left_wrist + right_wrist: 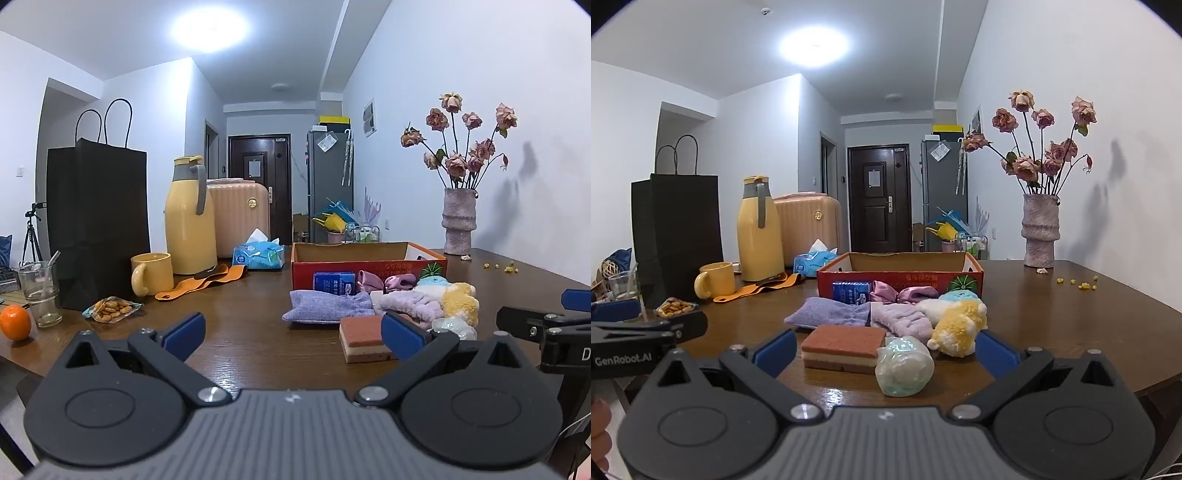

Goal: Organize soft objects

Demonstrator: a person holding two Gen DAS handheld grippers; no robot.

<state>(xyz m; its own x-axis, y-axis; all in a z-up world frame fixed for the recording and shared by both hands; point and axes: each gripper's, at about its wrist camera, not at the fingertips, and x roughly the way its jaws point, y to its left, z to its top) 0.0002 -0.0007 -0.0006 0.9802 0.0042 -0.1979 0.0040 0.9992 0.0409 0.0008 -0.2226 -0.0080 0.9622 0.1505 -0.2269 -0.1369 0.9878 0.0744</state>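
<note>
Soft things lie in a heap on the brown table before a red cardboard box (899, 275): a layered sponge (844, 345), a pearly squishy ball (905, 365), a yellow-white plush (960, 325), a lilac headband (901, 319), a purple pouch (827, 312), a pink scrunchie (901, 293) and a blue tissue pack (851, 291). My right gripper (886, 349) is open, its blue pads on either side of the sponge and ball. My left gripper (293, 334) is open and empty, left of the heap, the sponge (364, 338) by its right pad. The box also shows in the left wrist view (369, 264).
On the left stand a black paper bag (98, 221), a yellow thermos (190, 218), a yellow mug (153, 273), a glass (38, 291), an orange (14, 323), a snack packet (110, 308) and an orange strap (207, 280). A vase of dried roses (458, 221) stands back right.
</note>
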